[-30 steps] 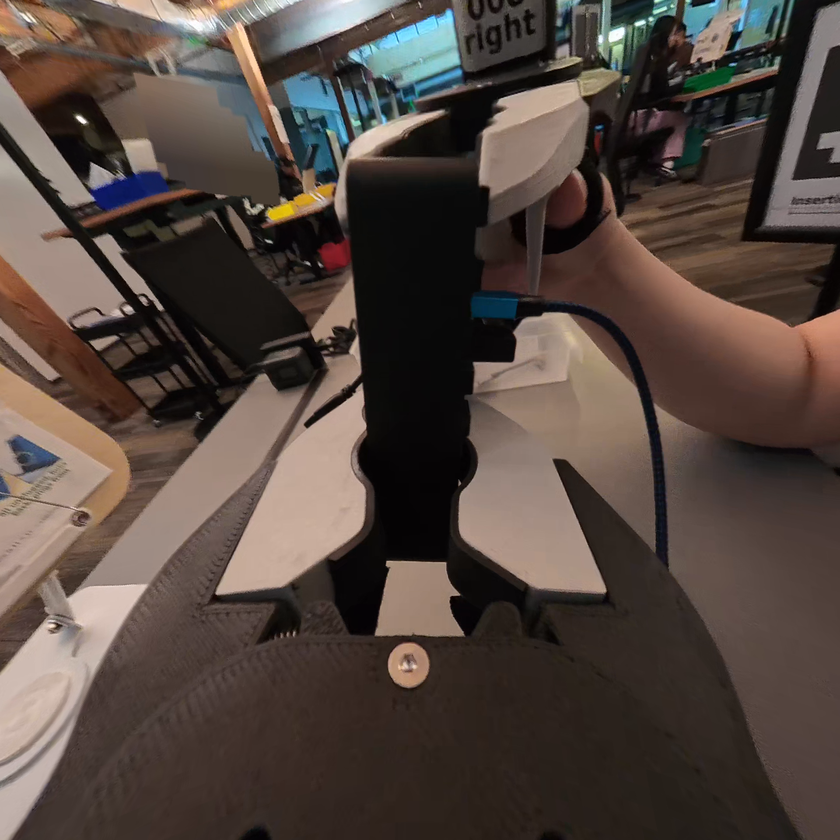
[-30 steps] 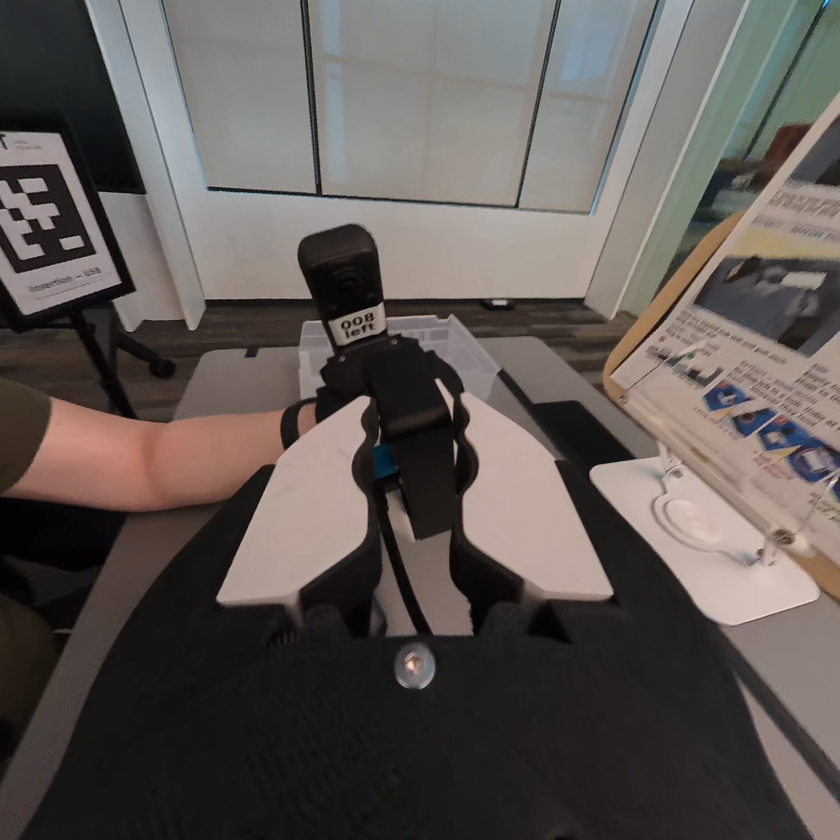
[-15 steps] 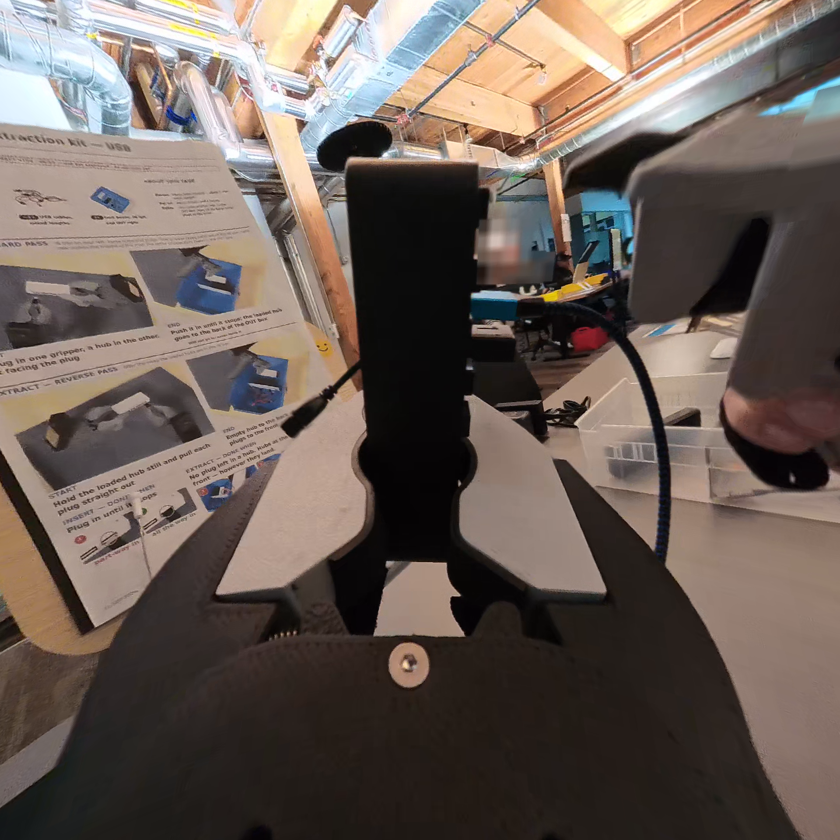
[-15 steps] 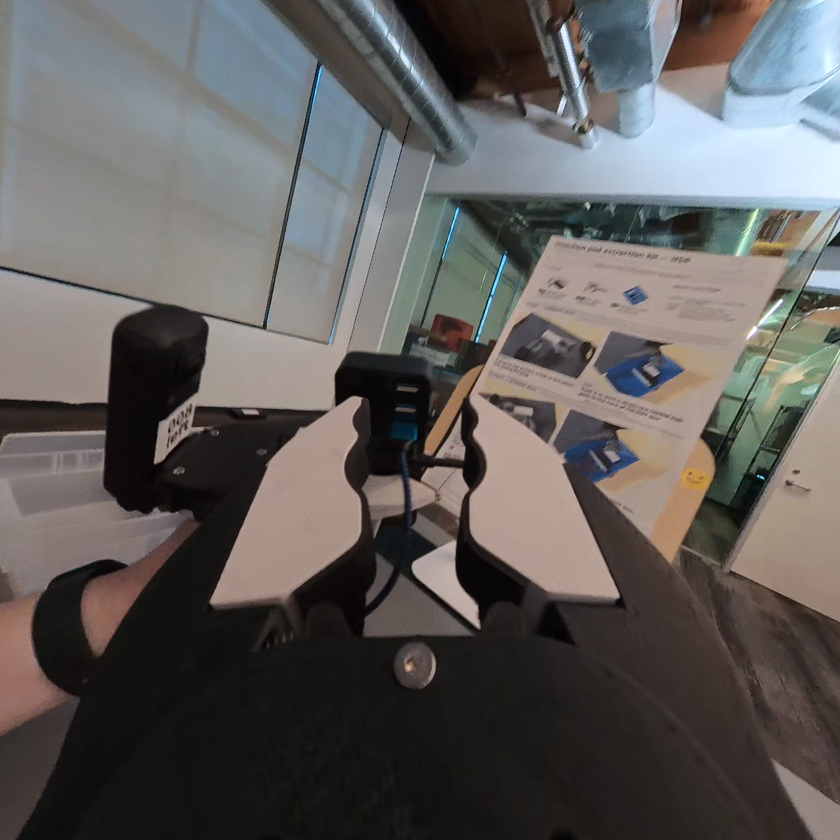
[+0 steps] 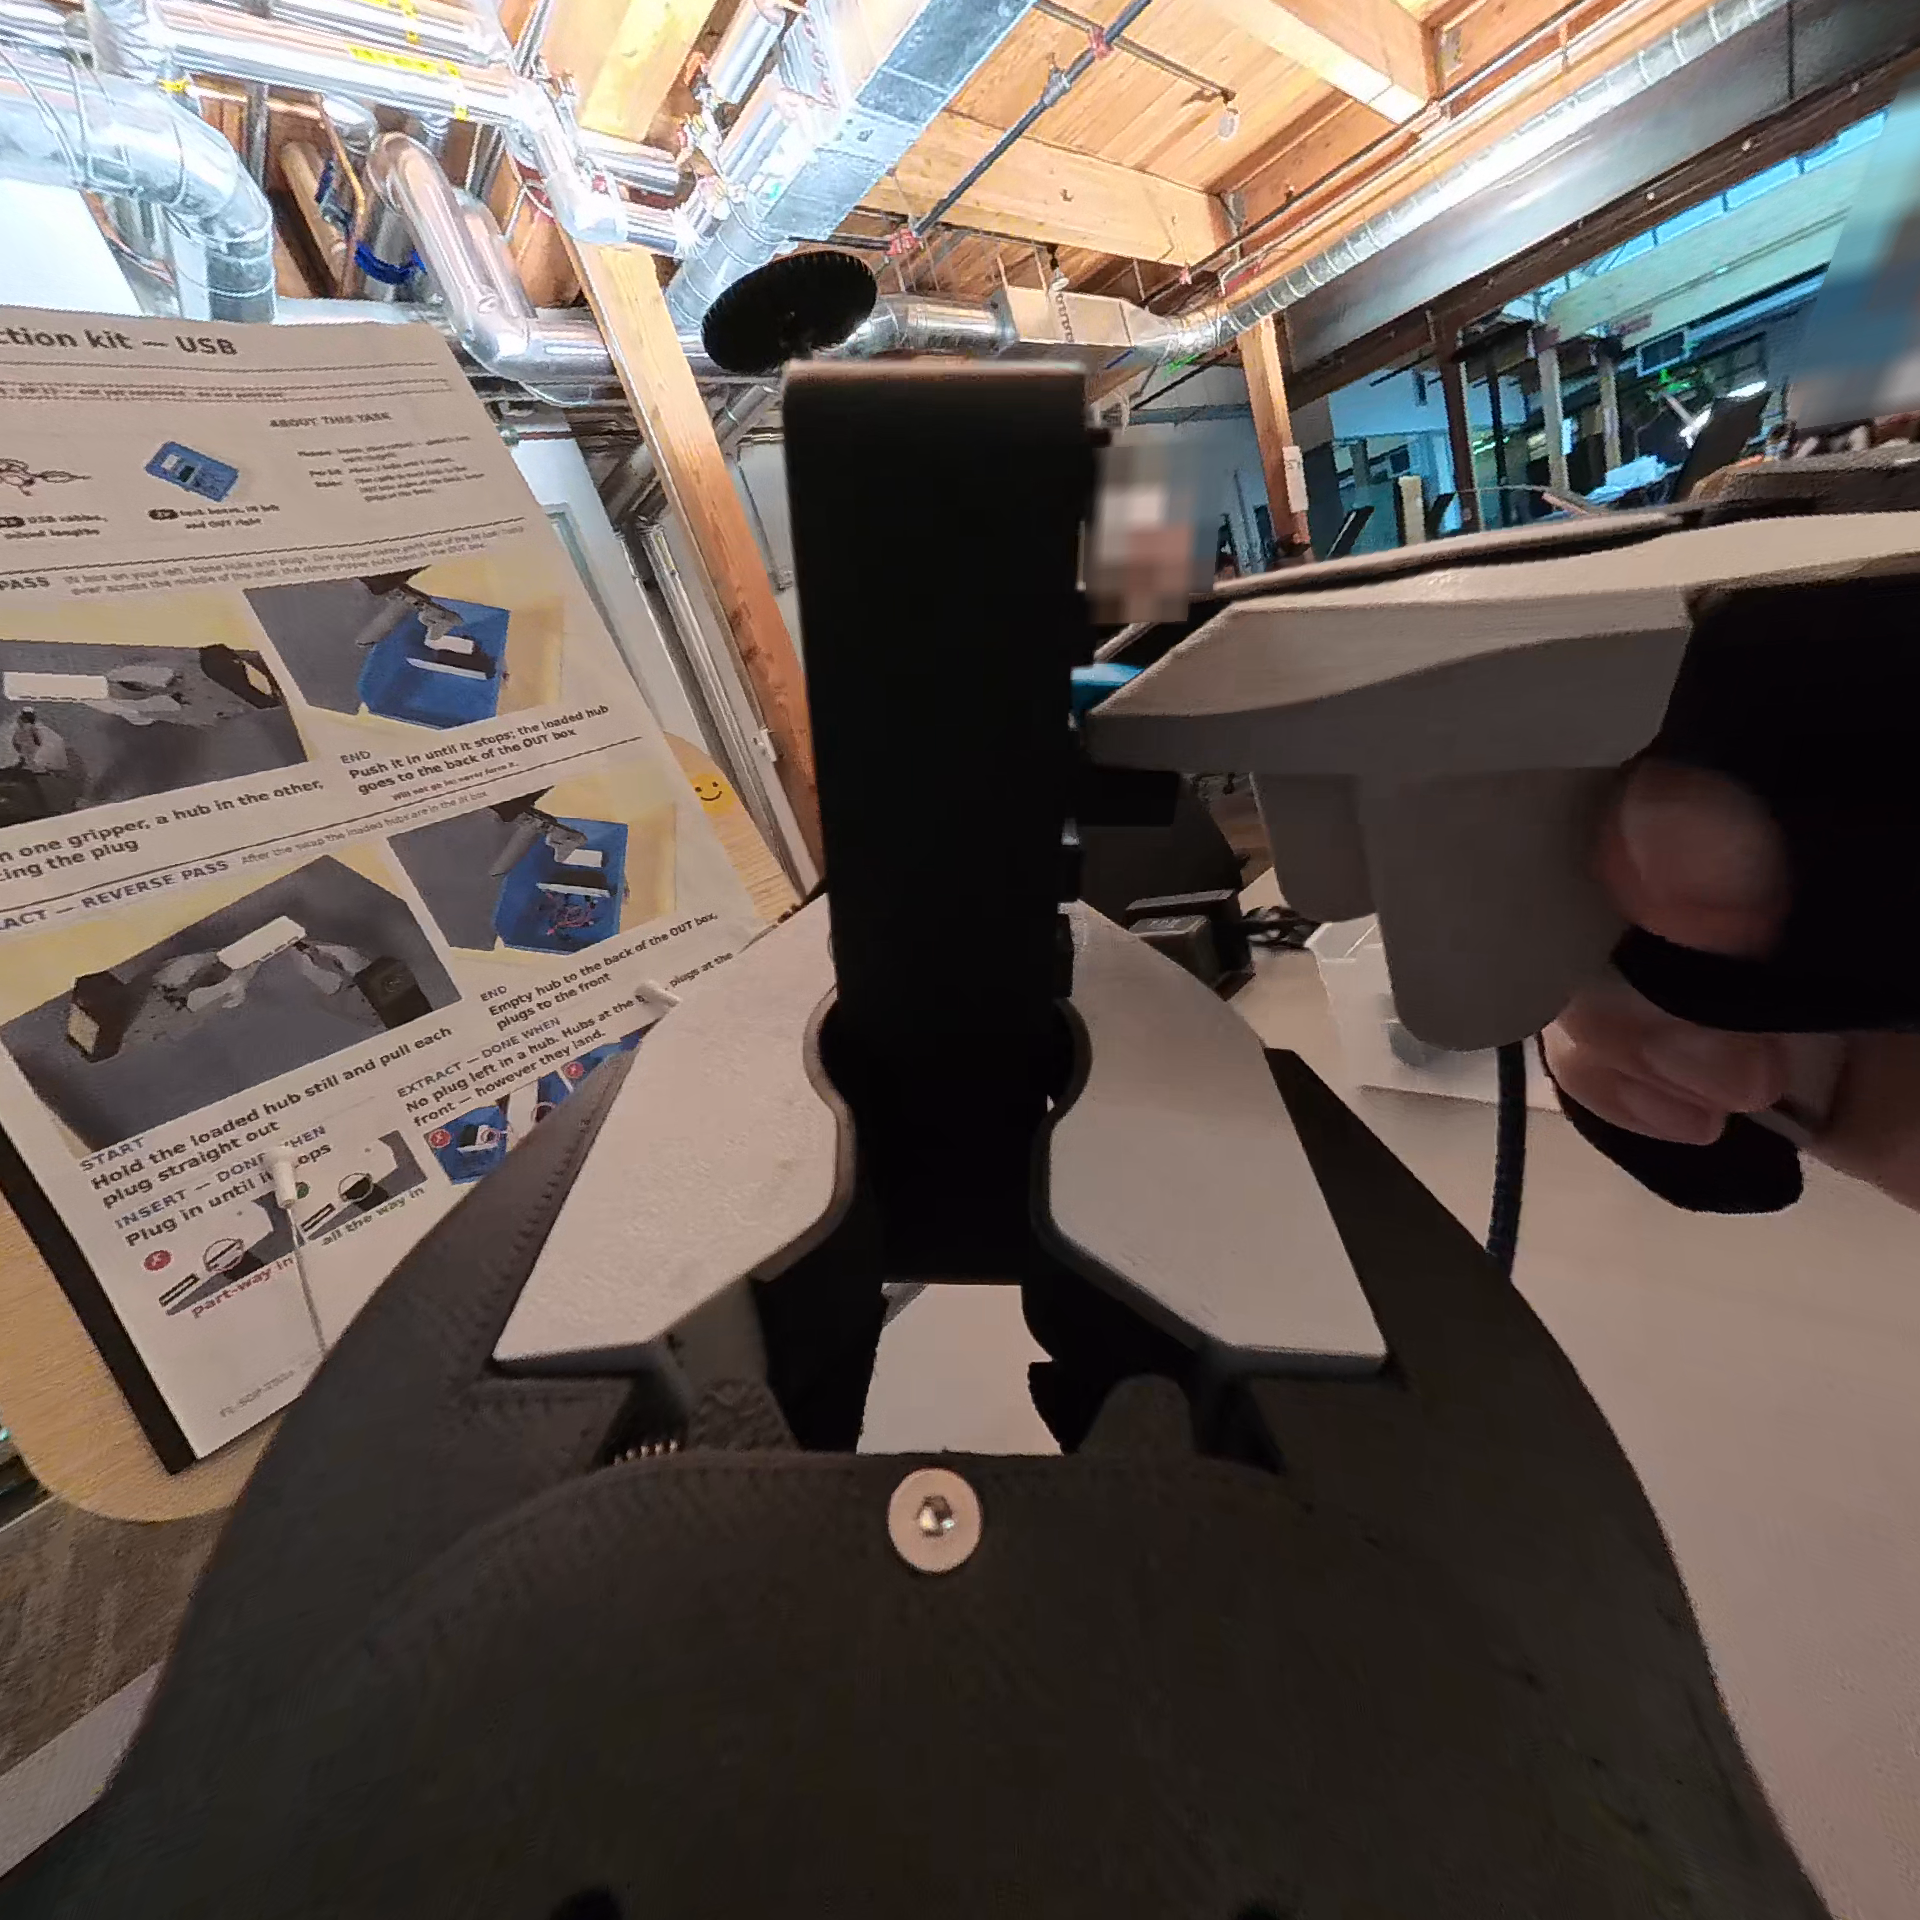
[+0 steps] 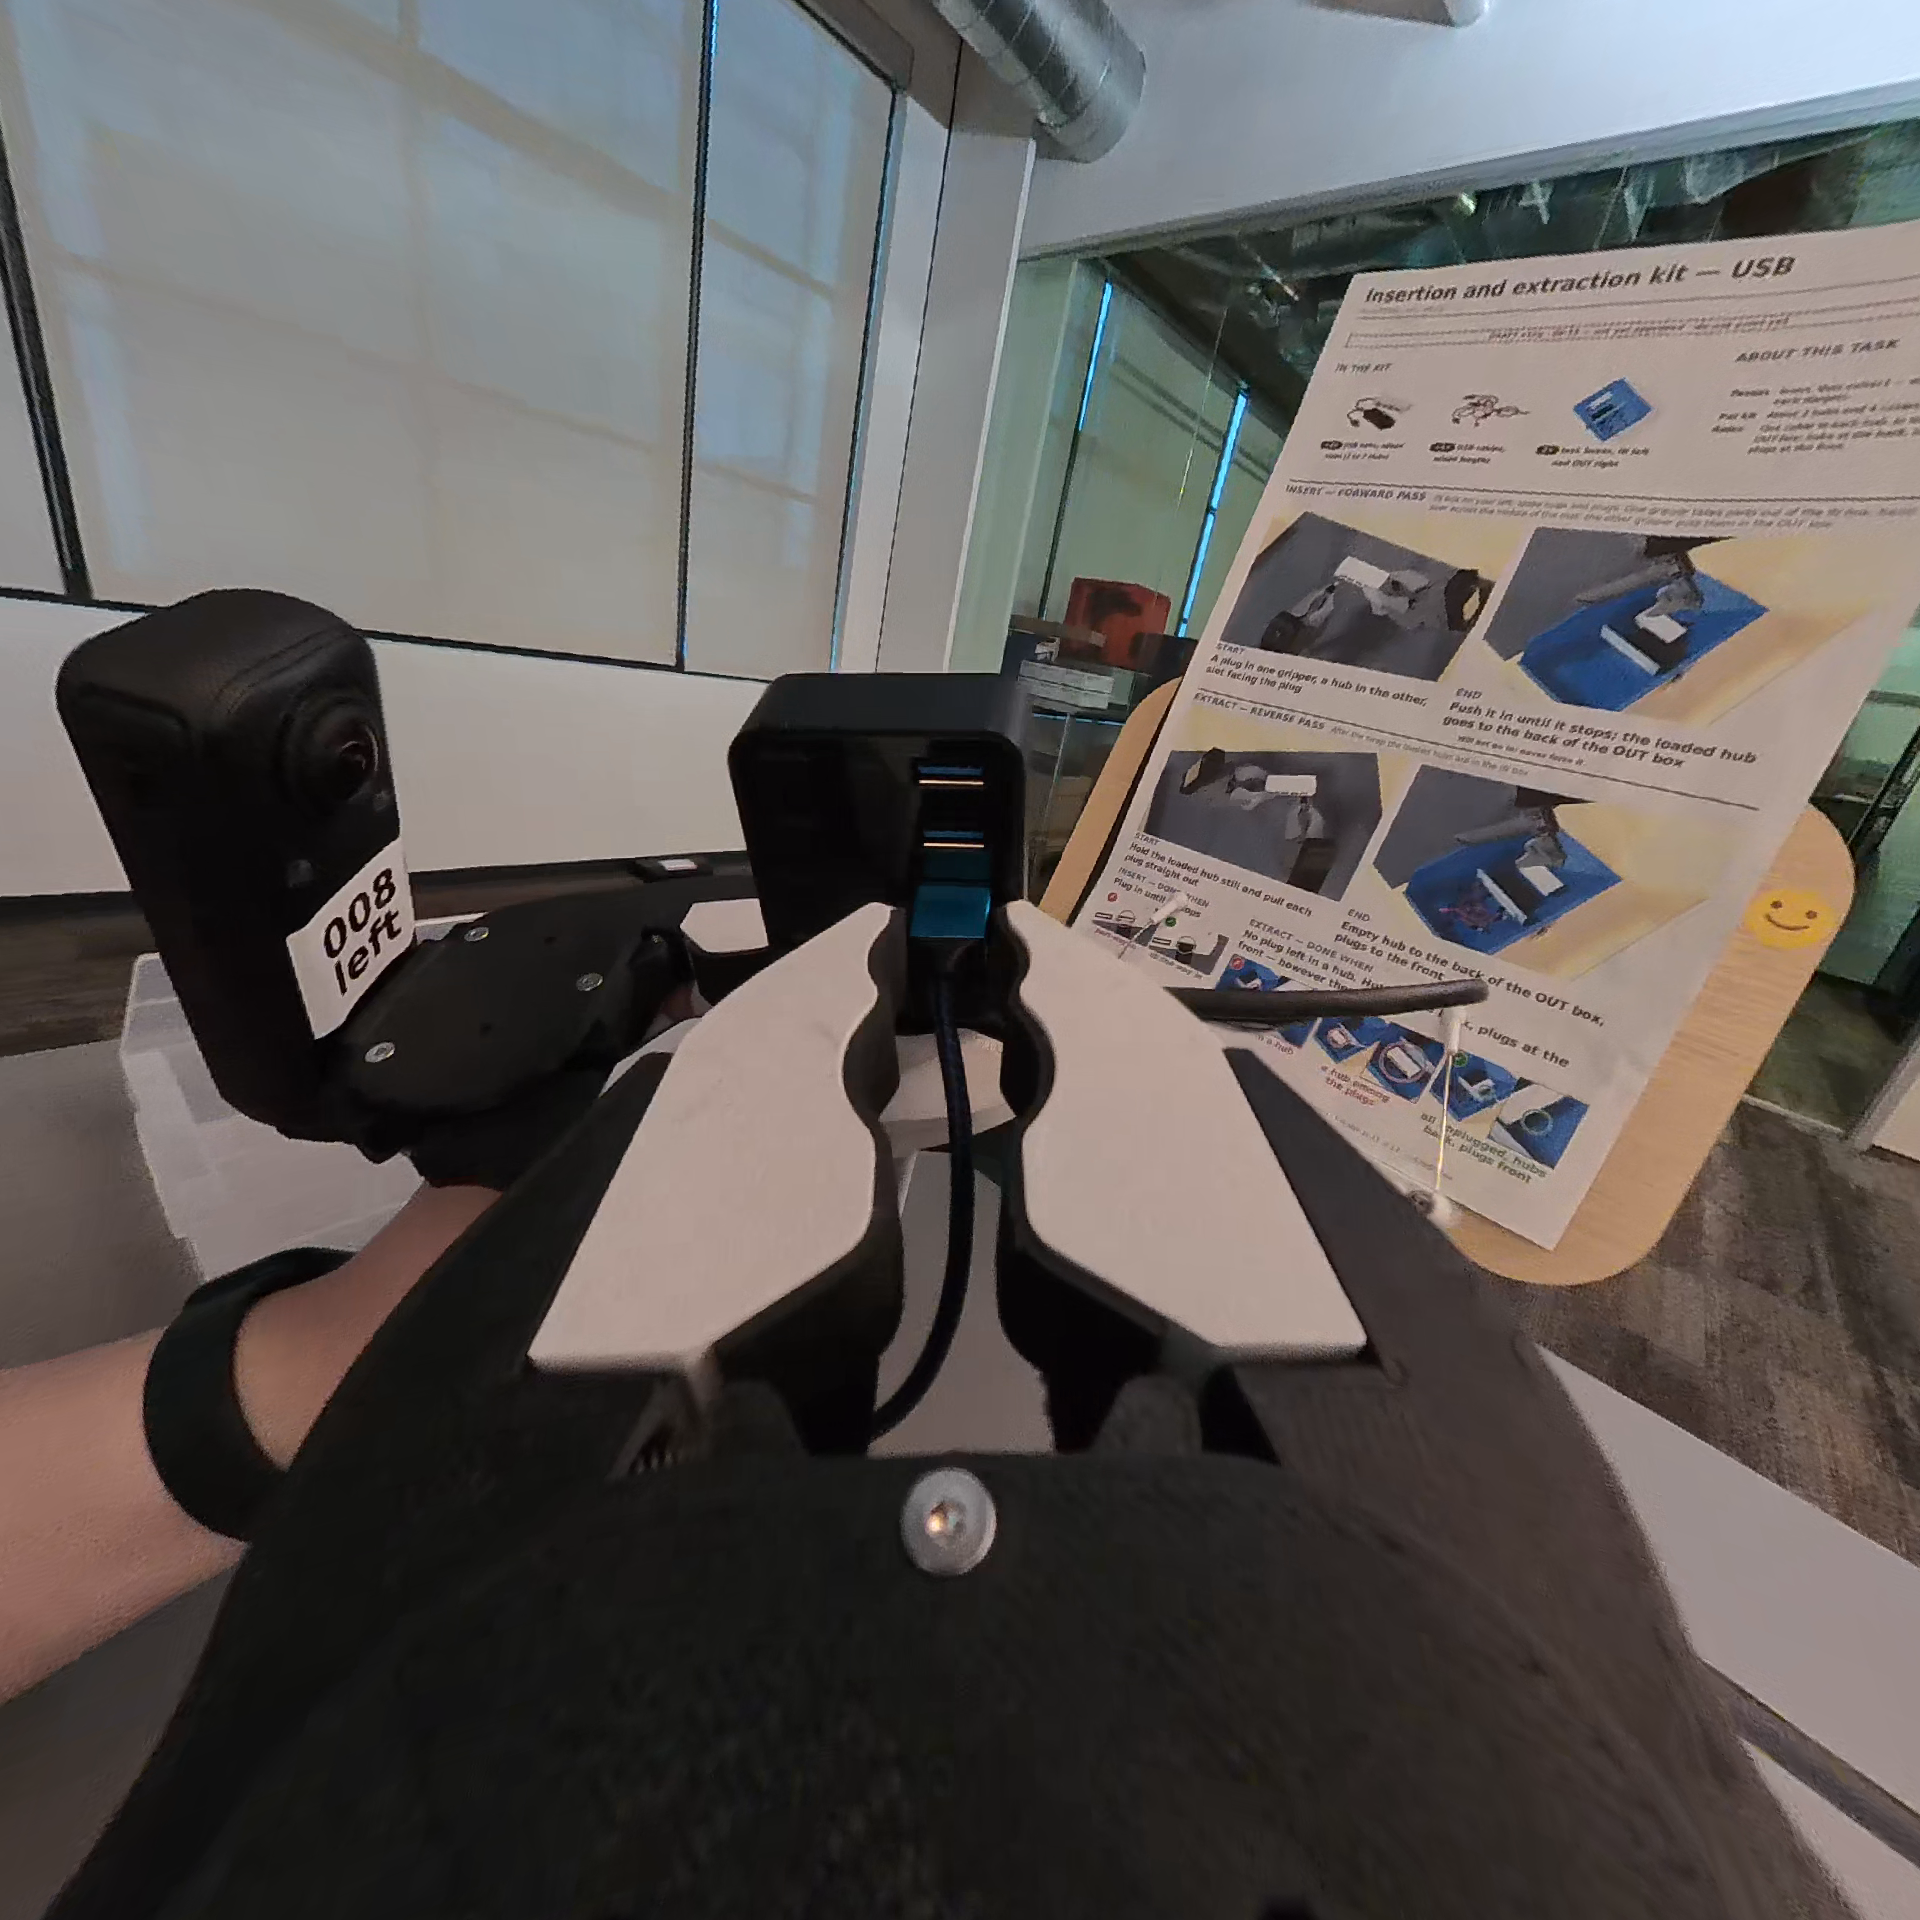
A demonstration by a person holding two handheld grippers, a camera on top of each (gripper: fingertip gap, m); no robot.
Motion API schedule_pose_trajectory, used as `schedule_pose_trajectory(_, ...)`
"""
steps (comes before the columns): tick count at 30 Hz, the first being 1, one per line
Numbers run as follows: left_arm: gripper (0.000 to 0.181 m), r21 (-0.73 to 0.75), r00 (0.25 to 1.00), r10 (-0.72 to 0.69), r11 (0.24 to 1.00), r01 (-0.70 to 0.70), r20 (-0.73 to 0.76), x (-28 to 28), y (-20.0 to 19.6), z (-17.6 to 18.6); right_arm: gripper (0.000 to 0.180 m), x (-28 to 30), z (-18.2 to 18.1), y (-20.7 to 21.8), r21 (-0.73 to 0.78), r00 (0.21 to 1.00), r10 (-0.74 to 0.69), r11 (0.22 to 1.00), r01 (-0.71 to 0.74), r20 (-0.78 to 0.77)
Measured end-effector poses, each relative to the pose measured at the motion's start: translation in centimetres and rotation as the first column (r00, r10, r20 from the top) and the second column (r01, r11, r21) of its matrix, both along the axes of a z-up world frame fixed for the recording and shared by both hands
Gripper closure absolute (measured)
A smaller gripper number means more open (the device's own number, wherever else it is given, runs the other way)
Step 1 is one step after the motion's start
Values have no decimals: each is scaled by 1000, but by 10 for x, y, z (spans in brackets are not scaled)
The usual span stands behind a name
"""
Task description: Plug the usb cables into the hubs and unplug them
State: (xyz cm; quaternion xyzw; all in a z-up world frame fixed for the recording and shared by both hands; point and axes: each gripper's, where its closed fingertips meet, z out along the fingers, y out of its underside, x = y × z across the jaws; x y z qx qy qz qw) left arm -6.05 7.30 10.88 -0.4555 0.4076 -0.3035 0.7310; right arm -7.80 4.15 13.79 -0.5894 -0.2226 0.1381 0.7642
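Note:
My left gripper (image 5: 945, 935) is shut on a black USB hub (image 5: 935, 727) and holds it upright above the table. A blue USB plug (image 5: 1101, 681) sits in a port on the hub's right side. My right gripper (image 5: 1143, 717) reaches in from the right at that plug. In the right wrist view my right gripper (image 6: 948, 940) is shut on the blue plug (image 6: 948, 909), which is seated in the hub (image 6: 831, 800) below two free ports. The plug's dark braided cable (image 6: 951, 1101) runs back between the fingers. The hub's own black lead (image 6: 1340, 1000) trails right.
An instruction sheet on a wooden board (image 5: 260, 831) stands left of the hub; it also shows in the right wrist view (image 6: 1507, 779). A clear plastic bin (image 6: 156, 1091) sits behind the left gripper. A person's hands hold both grippers over the grey table (image 5: 1662, 1455). Tip to tip, the grippers are about 4 cm apart.
Both grippers rose and tilted up from the table. My right gripper stood open half a second ago, moved in to the hub, and its fingers have closed on the blue plug. The left grasp is unchanged.

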Motion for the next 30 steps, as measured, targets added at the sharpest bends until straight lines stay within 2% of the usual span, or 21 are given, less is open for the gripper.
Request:
schedule_pose_trajectory(7, 152, 4, 995, 100, 995, -100, -26, -1, 2, 6, 165, 3, 4, -2, 27, 999, -25, 999, 26, -43)
schedule_pose_trajectory(9, 152, -24, 996, 91, 996, -91, -16, -1, 1, 6, 165, 4, 6, -2, 31, 997, -46, 998, 48, -56)
schedule_pose_trajectory(14, 152, -85, 999, -53, 995, 54, 10, 0, -11, 13, 165, -1, 14, -11, 56, 1000, -23, 998, 24, -17)
schedule_pose_trajectory(18, 152, -65, 999, 24, 998, -26, -38, 0, -8, 14, 165, 2, 14, -11, 13, 999, -10, 1000, 11, -50)
schedule_pose_trajectory(21, 151, -61, 999, 11, 998, -13, -33, -1, -7, 15, 165, 1, 14, -11, 36, 999, -47, 998, 46, 5)
schedule_pose_trajectory(23, 151, -73, 1000, 12, 997, -14, -25, -3, -7, 17, 165, -1, 16, -12, 35, 1000, -13, 999, 13, 3)
schedule_pose_trajectory(25, 152, -200, 995, 65, 979, -49, 73, -23, 14, 22, 165, 2, 18, -16, 25, 998, 34, 999, -32, -54)
schedule_pose_trajectory(27, 152, -311, 976, 0, 948, 70, 218, -51, 33, 31, 166, 9, 22, -19, 44, 999, -6, 999, 9, -51)
schedule_pose_trajectory(28, 152, -289, 966, -32, 951, 109, 257, -65, 35, 37, 165, 9, 24, -22, 59, 1000, -16, 998, 17, -27)
schedule_pose_trajectory(30, 152, -251, 973, 6, 967, 54, 232, -89, 41, 44, 166, 7, 21, -20, 13, 1000, 9, 1000, -10, 23)
